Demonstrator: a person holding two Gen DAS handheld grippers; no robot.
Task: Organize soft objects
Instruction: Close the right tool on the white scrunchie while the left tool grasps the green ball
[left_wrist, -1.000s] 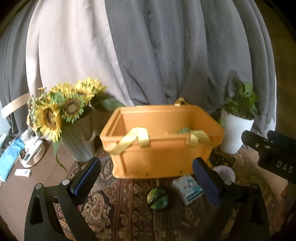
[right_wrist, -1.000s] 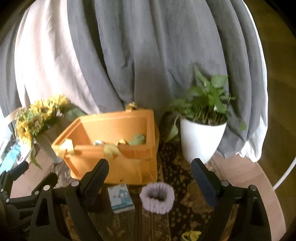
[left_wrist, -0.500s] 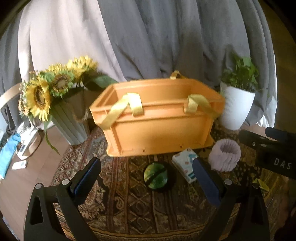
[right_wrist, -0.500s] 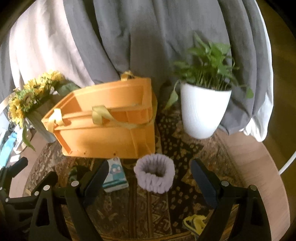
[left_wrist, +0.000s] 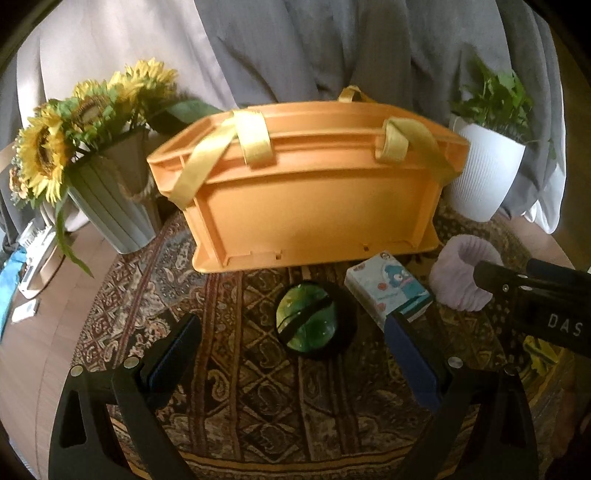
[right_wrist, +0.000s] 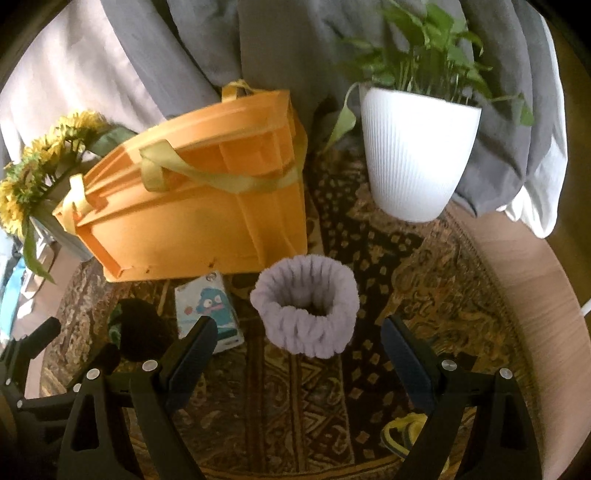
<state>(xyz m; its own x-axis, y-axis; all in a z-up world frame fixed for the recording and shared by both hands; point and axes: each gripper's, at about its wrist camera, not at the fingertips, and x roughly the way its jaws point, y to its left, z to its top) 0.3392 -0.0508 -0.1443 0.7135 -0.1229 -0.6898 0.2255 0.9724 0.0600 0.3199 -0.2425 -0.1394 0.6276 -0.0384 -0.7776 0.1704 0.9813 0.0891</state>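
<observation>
- Right wrist view shows my right gripper spread wide and empty, with the scrunchie at 12 o'clock just past the fingertips, on the rug.
- My left gripper is spread as well and pinches nothing; the green ball lies between its tips, a little beyond them.
- I judge the scrunchie light, plush and squashy. It stands as an open ring, so I would close across its wall or pinch one side; it should give and not slip.
- The ball looks glossy with a dark band round it. I judge it soft but possibly slick, so I would grip across its middle.
- The tissue pack sits at 1 o'clock from the ball and at 9 o'clock from the scrunchie. I judge it light and crushable, best held by its long sides.
- The crate stands at 12 o'clock behind all three, near them.
- Hidden: the crate's inside cannot be seen from either view, so I cannot tell what it holds.
- In the right wrist view a dark lump hides most of the ball.
- A yellow thing at 5 o'clock is half behind my finger; I cannot tell what it is.
- My right gripper's tip covers part of the scrunchie in the left wrist view.
</observation>
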